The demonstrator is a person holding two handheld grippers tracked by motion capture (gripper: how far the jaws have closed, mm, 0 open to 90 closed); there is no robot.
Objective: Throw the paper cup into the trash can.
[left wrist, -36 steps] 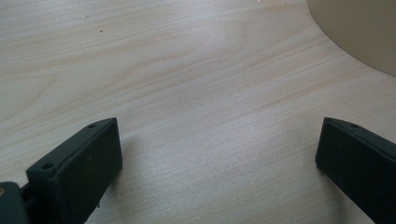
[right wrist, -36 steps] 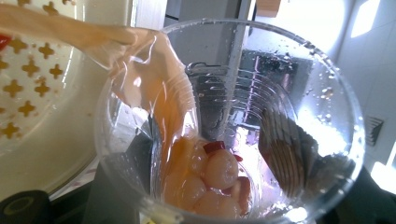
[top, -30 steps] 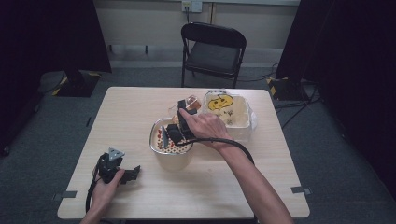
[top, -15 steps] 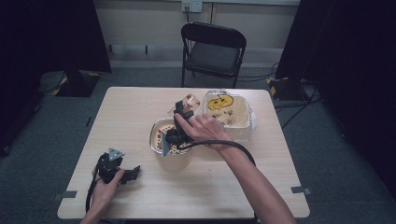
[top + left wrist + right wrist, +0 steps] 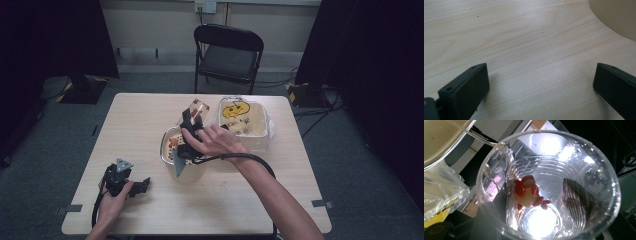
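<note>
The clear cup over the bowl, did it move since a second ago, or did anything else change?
Yes. The right claw, shut on the clear cup, has swung it from over the bowl up and back toward the container. A few red bits cling inside the cup. The left claw stayed open on the table; the bowl and container stayed where they were.

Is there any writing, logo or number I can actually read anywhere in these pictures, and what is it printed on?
Nothing here can be read with confidence.
Plastic bag around the square container: a yellow printed figure with dark lettering under it, too small and blurred to read in the high view.
Clear plastic cup held by the right tongs: no print, only a few red pieces stuck inside.
Table and left tongs: no markings visible.
</note>
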